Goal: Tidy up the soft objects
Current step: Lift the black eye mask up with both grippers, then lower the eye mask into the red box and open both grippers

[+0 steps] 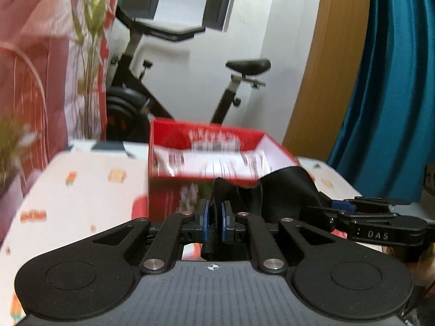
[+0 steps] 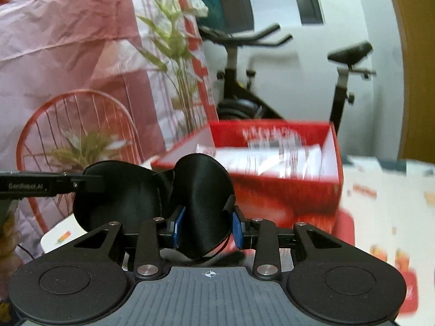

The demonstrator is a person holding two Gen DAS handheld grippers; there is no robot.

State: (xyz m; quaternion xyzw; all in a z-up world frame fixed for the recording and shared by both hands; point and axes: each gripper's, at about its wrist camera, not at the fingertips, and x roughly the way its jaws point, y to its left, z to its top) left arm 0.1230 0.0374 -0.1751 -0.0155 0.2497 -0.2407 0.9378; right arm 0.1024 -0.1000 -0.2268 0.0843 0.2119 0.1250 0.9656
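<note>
A black satin sleep mask is held in the air between both grippers. My right gripper is shut on one padded half of it. My left gripper is shut on the mask's other end, on a thin edge or strap. Each gripper shows in the other's view: the right one at the right, the left one at the left. A red open box with white paper inside stands just behind the mask; it also shows in the right wrist view.
A white table with small coloured prints lies under the box. An exercise bike stands behind. A pink cloth, a red wire frame and plants are at the left. A teal curtain hangs at the right.
</note>
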